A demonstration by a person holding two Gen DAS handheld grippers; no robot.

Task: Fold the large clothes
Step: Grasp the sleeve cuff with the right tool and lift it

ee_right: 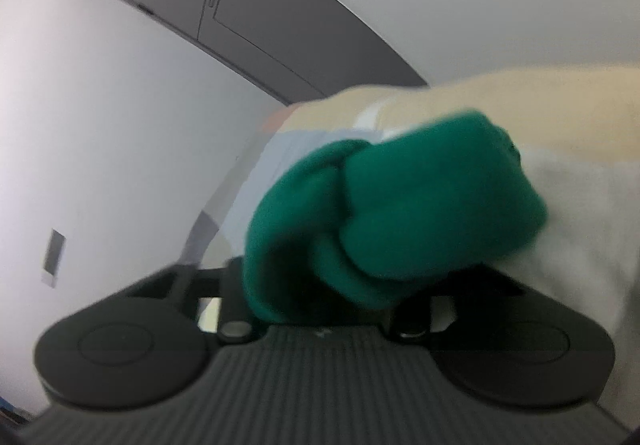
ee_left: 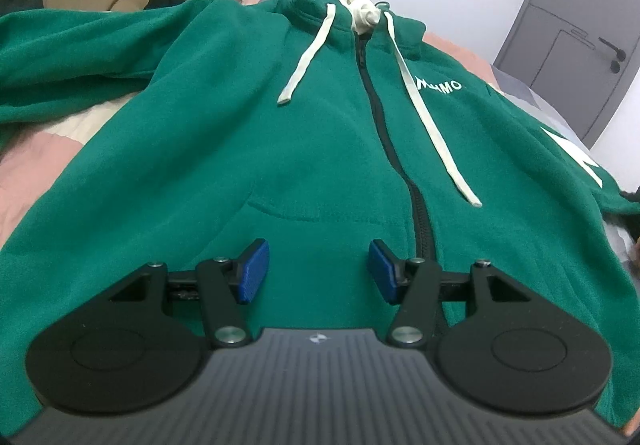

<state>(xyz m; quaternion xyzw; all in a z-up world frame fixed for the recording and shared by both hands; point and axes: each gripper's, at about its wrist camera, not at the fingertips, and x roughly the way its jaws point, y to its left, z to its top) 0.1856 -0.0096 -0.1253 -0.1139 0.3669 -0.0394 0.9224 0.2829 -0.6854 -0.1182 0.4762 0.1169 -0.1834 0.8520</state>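
Left gripper [ee_left: 319,271] gapes empty above the green zip hoodie's [ee_left: 280,149] hem; right gripper [ee_right: 320,309] clamps a bunched hoodie sleeve [ee_right: 400,205], its blurred fingers hidden.

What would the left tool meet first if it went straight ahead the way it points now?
Most likely the green hoodie itself. The open left tool hovers low over its front, just left of the zipper, aimed toward the pocket edge. Height above the fabric is unclear.
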